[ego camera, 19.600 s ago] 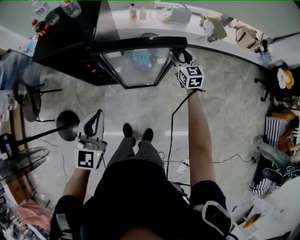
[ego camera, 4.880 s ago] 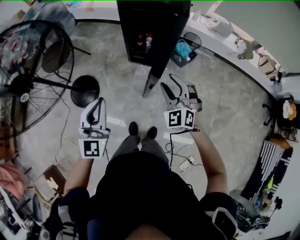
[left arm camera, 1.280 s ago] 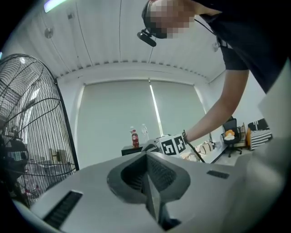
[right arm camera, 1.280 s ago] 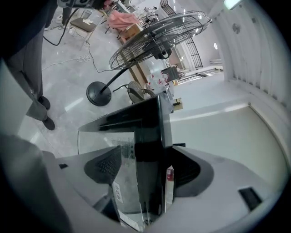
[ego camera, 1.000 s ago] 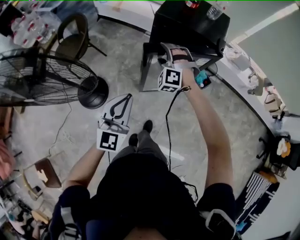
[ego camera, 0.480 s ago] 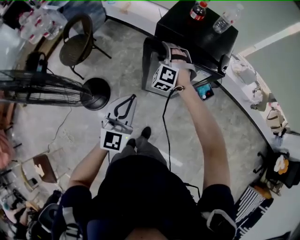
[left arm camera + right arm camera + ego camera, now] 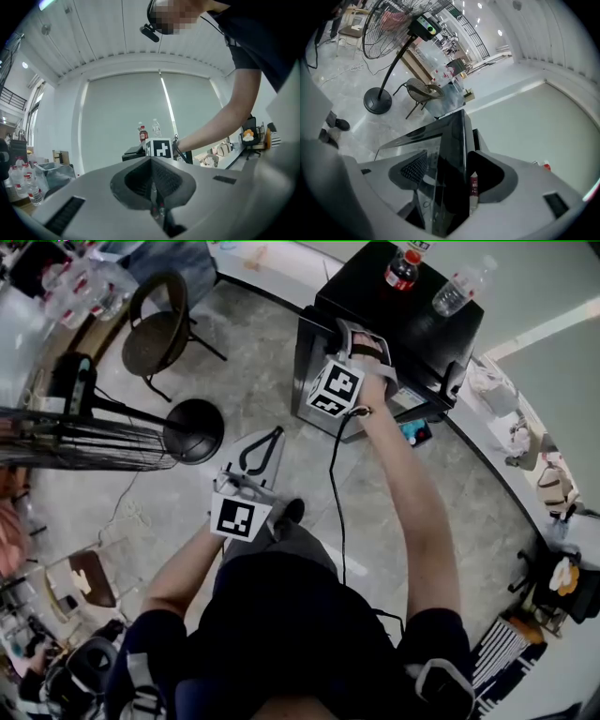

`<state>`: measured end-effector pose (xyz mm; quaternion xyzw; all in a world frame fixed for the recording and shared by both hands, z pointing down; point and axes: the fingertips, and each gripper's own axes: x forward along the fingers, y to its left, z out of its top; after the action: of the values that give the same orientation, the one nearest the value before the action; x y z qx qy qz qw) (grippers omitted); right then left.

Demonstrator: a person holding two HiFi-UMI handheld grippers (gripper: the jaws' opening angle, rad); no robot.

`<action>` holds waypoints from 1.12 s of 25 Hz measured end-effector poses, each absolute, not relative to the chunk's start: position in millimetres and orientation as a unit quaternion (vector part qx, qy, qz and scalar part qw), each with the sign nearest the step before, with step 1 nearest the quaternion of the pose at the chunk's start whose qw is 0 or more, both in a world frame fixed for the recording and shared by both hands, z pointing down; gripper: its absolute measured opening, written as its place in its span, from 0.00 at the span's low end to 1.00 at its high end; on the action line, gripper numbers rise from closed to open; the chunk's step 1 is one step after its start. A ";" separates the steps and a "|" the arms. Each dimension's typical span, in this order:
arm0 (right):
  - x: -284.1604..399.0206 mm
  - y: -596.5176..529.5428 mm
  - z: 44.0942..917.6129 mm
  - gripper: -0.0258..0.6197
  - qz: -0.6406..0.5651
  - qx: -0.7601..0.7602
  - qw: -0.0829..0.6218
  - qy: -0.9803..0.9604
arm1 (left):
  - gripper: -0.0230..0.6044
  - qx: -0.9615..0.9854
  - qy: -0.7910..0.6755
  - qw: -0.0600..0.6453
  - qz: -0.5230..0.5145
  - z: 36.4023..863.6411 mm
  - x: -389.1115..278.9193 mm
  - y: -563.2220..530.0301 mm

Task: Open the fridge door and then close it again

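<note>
The black fridge [image 7: 412, 329] stands ahead with a cola bottle [image 7: 401, 268] and a water bottle [image 7: 459, 292] on top. Its glass door [image 7: 314, 381] hangs partly open, swung close to the cabinet. My right gripper [image 7: 359, 341] straddles the door's black edge [image 7: 454, 154]. Its jaws have just been closing slightly around that edge. A slit still shows beside the right pad, so I read it as open. My left gripper [image 7: 267, 437] is shut and empty, held low on the left away from the fridge; its closed tips [image 7: 152, 164] point level towards the fridge.
A standing fan [image 7: 84, 442] with a round base [image 7: 194, 430] is on the left, a wicker chair [image 7: 159, 334] behind it. A curved white counter [image 7: 511, 442] with bags runs along the right. A cable [image 7: 337, 502] trails from the right gripper.
The door has swung closer to the fridge body, with the right gripper moving along on its edge. The left gripper has drifted the same way and stayed shut.
</note>
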<state>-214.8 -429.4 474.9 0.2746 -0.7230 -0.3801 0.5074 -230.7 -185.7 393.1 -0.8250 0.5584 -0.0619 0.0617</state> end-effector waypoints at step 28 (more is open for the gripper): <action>-215.2 -447.2 459.9 0.43 -0.383 0.319 0.478 -0.723 | 0.07 -0.843 0.537 0.013 -0.035 403.3 -266.3 -231.1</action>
<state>-215.2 -447.2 459.9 0.3186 -0.7234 -0.3829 0.4781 -266.3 -231.1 403.3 -0.8430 0.5366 -0.0346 0.0134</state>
